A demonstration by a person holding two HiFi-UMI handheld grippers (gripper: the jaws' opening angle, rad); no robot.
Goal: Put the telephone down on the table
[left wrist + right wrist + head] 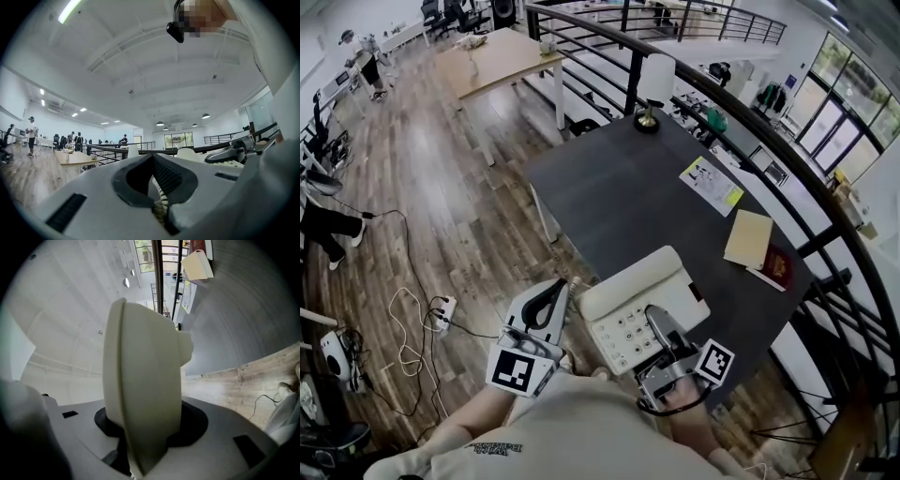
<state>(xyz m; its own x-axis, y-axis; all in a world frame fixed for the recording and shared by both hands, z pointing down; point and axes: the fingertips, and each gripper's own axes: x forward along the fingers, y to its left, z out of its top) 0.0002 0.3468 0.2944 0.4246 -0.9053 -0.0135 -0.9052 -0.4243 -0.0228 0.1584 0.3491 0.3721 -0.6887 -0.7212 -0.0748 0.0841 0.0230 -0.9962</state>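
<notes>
A cream push-button telephone (637, 298) with its handset on top is at the near corner of the dark table (619, 197); whether it rests on the table I cannot tell. My right gripper (664, 336) is shut on the telephone's near side, and the right gripper view shows the cream body (140, 376) edge-on between the jaws. My left gripper (549, 302) is just left of the telephone. In the left gripper view its jaws are pressed on the coiled cord (160, 199), with the right gripper (234, 152) off to the right.
A white-shaded lamp (652, 86) stands at the table's far end. A leaflet (711, 184), a tan notebook (748, 238) and a red booklet (774, 266) lie along its right side. A black railing (741, 127) runs behind. A power strip and cables (441, 314) lie on the wooden floor.
</notes>
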